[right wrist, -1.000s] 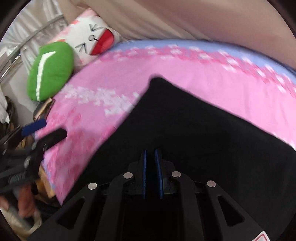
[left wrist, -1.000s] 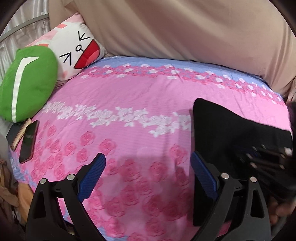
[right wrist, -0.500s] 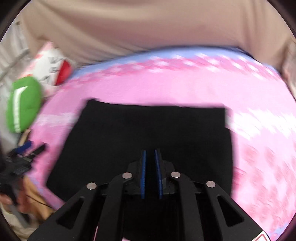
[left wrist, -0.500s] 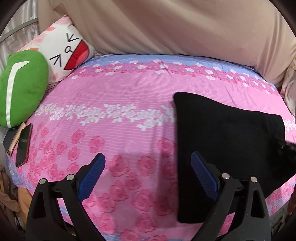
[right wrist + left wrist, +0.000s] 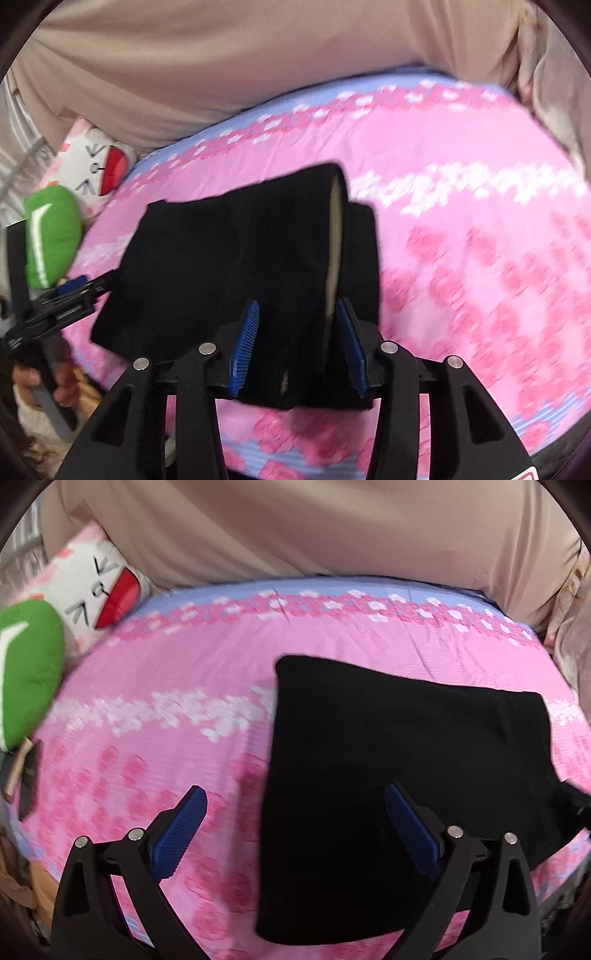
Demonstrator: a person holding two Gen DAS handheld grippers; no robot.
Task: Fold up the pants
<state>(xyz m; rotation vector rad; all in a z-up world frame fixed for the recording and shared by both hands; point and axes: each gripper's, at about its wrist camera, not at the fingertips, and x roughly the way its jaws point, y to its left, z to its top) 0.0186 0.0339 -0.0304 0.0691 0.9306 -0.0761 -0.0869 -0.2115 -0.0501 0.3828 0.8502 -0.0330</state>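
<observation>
Pillows (image 5: 33,672) flank black pants (image 5: 388,775); left tongs (image 5: 295,830) gape empty, right tongs (image 5: 297,343) opening around fabric.

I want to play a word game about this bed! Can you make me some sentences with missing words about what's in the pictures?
1. The folded pants are the colour ____.
2. The bedsheet is mostly pink with a pattern of ____.
3. Next to the white cartoon-face pillow lies a cushion coloured ____.
4. The left hand-held gripper has pads coloured ____.

Missing words: black; flowers; green; blue
</observation>
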